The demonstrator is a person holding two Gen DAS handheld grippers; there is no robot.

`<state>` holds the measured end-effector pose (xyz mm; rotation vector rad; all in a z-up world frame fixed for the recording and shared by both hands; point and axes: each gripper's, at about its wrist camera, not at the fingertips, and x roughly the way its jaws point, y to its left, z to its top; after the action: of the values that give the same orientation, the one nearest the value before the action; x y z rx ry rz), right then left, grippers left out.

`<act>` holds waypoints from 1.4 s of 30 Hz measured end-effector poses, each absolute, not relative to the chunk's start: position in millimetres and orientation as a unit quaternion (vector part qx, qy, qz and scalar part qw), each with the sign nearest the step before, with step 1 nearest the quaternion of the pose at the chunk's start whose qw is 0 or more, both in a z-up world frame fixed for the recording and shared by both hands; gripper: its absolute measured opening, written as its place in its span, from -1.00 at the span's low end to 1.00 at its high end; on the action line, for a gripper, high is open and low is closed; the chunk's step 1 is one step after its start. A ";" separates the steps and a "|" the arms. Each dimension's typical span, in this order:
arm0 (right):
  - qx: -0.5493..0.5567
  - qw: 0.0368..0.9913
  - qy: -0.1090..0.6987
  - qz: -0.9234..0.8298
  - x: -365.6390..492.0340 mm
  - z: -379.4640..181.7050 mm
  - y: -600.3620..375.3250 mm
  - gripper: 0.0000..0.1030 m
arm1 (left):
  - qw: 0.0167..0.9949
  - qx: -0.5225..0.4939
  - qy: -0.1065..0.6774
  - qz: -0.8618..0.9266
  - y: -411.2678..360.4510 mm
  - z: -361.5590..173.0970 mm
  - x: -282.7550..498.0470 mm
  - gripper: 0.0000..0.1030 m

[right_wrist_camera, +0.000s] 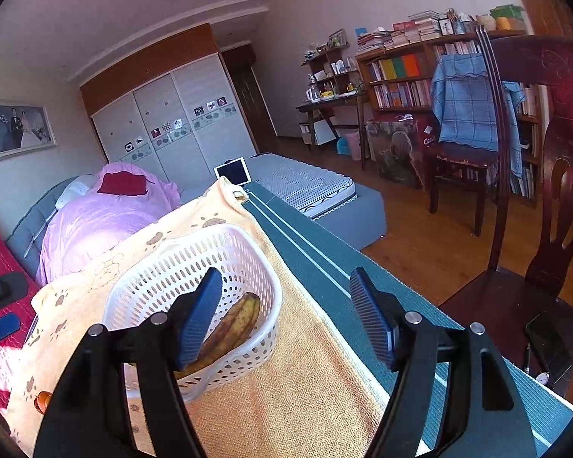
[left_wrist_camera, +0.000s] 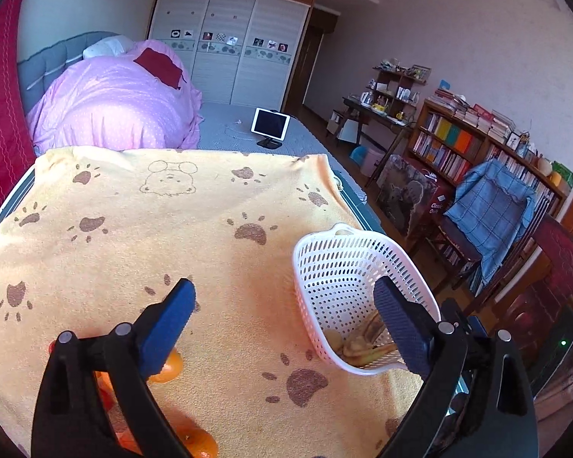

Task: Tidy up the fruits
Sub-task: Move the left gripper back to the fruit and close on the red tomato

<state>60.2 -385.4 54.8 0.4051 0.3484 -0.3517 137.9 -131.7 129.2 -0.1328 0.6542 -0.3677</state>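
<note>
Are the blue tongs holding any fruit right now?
No. Both left tongs and right tongs are open and empty. The bananas lie loose in the white basket.

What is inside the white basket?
Inside the white basket lie bananas with brown spots. The right claw, open, covers part of them, so their exact number cannot be seen.

A white perforated basket is placed upright on the yellow towel, near its right edge. Brown-spotted bananas are laid inside the basket, on its bottom. Several oranges are seen on the towel, well apart from the basket, partly hidden.
</note>
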 end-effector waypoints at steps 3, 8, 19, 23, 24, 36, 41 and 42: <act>0.175 0.958 0.149 -0.173 55.5 60.1 -375.1 0.44 | 0.935 -0.070 0.313 -0.154 -106.2 129.8 128.3 0.83; 0.146 0.967 0.127 -0.167 49.3 66.1 -361.8 0.52 | 0.943 -0.082 0.304 -0.109 -60.3 130.0 112.0 0.84; 0.138 0.970 0.110 -0.167 39.7 72.4 -358.4 0.52 | 0.948 -0.082 0.307 -0.012 10.9 109.6 84.1 0.84; 0.132 0.973 0.101 -0.161 34.2 79.2 -357.7 0.52 | 0.943 -0.097 0.318 -0.002 24.0 96.0 84.4 0.84; 0.131 0.974 0.100 -0.158 33.4 81.0 -356.1 0.52 | 0.942 -0.100 0.320 0.000 26.8 93.7 85.6 0.84; 0.063 0.989 0.111 -0.078 29.5 82.8 -303.4 0.52 | 0.920 -0.148 0.358 0.057 64.6 54.9 115.7 0.84; 0.046 0.987 0.145 -0.045 40.4 72.0 -286.3 0.53 | 0.909 -0.158 0.378 0.077 75.9 38.5 126.3 0.84; 0.041 0.987 0.148 -0.040 41.8 70.1 -283.0 0.53 | 0.907 -0.160 0.382 0.079 77.6 35.4 128.6 0.84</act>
<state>41.8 -283.0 70.1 0.0829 0.2979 -0.0807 128.6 77.6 35.4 -0.3312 0.7893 0.1630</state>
